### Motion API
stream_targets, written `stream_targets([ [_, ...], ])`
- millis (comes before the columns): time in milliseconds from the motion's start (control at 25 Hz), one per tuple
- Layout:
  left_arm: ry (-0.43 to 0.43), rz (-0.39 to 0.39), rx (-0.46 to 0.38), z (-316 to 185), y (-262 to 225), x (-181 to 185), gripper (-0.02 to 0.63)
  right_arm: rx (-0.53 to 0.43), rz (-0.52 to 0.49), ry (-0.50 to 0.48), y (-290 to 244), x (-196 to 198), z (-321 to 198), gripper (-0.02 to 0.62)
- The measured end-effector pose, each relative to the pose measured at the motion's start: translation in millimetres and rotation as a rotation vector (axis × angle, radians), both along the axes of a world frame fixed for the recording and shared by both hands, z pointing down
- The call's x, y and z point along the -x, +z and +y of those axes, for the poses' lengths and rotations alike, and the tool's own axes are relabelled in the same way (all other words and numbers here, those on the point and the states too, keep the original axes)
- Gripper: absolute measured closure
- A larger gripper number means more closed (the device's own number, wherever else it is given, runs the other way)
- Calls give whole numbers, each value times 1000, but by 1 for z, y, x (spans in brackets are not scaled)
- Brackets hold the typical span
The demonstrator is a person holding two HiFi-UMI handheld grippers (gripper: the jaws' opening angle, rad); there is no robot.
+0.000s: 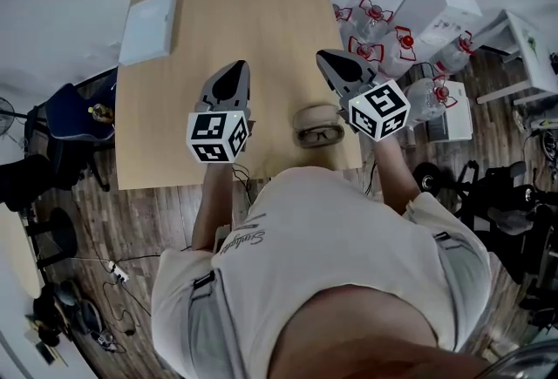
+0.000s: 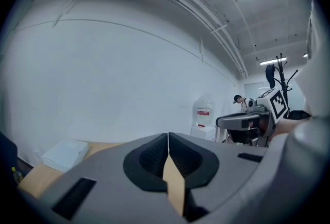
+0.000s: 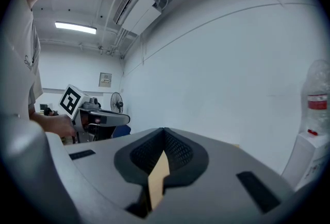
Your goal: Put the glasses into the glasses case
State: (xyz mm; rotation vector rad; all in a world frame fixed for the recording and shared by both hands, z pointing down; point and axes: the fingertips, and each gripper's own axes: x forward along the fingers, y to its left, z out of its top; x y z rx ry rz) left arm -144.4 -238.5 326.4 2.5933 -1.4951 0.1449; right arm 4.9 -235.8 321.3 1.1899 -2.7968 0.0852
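Seen from above, a person holds two grippers over a wooden table (image 1: pixel 261 20). The left gripper (image 1: pixel 237 66) and right gripper (image 1: pixel 326 55) each have their jaws pressed together, holding nothing. Between them, near the table's near edge, dark glasses (image 1: pixel 320 136) lie touching a tan case (image 1: pixel 314 115); whether they sit inside is unclear. A white box (image 1: pixel 148 27) rests far left.

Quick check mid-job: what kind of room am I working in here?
Probably an office or lab workroom rather than a home. There is a plain wooden table, a cluster of water-cooler jugs beside it, and an office chair on the wood floor.
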Motion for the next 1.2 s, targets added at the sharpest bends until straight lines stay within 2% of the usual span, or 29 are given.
stream_targets([
  [320, 4, 4, -24, -8, -12, -2, 591, -26, -20, 23, -11, -9, -5, 600],
  [1200, -47, -4, 15, -12, 9, 14, 591, -7, -18, 2, 1, -3, -17, 600],
])
